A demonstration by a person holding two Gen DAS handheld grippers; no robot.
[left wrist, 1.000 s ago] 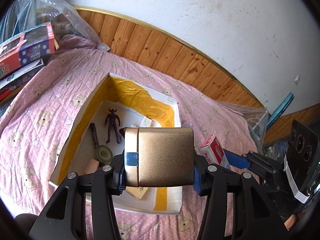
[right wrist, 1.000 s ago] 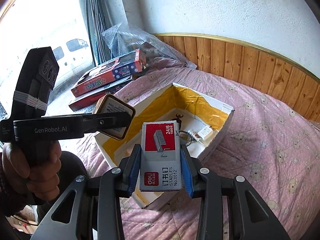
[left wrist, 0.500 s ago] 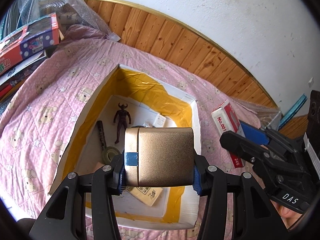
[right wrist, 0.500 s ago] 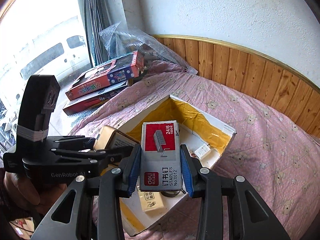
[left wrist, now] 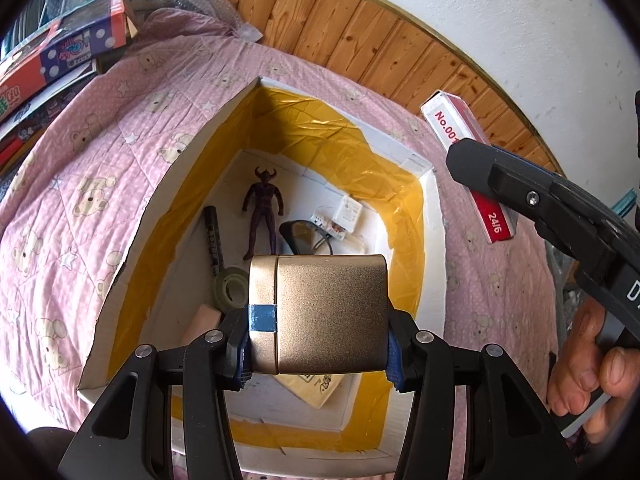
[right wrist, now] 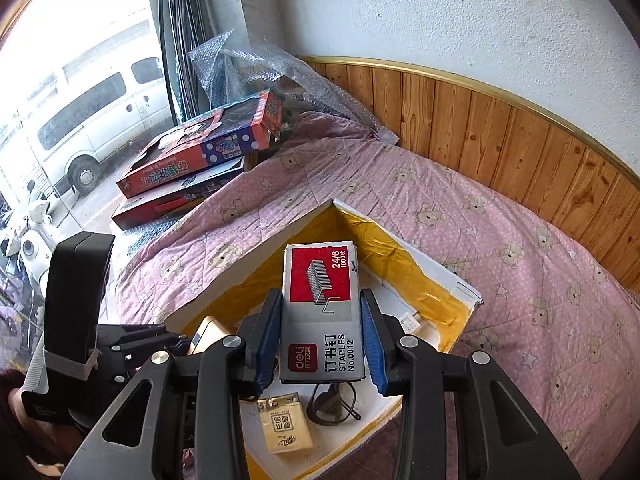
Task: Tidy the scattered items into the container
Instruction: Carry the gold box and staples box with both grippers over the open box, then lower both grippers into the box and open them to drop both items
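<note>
Left wrist cam: left gripper [left wrist: 318, 330] is clamped on a gold metal case [left wrist: 320, 314], blue tape strip across its seam, blue pads pinching both sides. Case hangs over the near end of the container, a white foam box [left wrist: 192, 160] w/ yellow tape lining the inner walls, sitting on a pink bear-print quilt [left wrist: 80, 168]. Inside the box: dark horned figurine [left wrist: 262, 210] lying on its back, black marker [left wrist: 212, 240] beside it, clear tape roll [left wrist: 231, 290] just below the marker, pinkish eraser block [left wrist: 204, 320] near the gripper's left finger, glasses [left wrist: 304, 234] and a small white packet [left wrist: 346, 214] further right, yellow packet [left wrist: 316, 390] peeking out under the case. Right side of frame: right gripper [left wrist: 492, 184] comes in w/ a red-white staples box [left wrist: 468, 160], above the box's right edge; bare hand [left wrist: 588, 368] on the handle.

Right wrist cam: right gripper [right wrist: 322, 340] squeezed onto the staples box [right wrist: 322, 312], "24/6", "No.0012" readable, held over the foam box [right wrist: 464, 284] interior. Below it: glasses [right wrist: 332, 400], yellow packet [right wrist: 284, 426]. Left gripper [right wrist: 168, 344] in from the left, gold case [right wrist: 206, 334] partly hidden behind the fingers, also over the box. Stacked toy boxes [right wrist: 200, 148] and bubble wrap [right wrist: 256, 68] by the window at far left.
</note>
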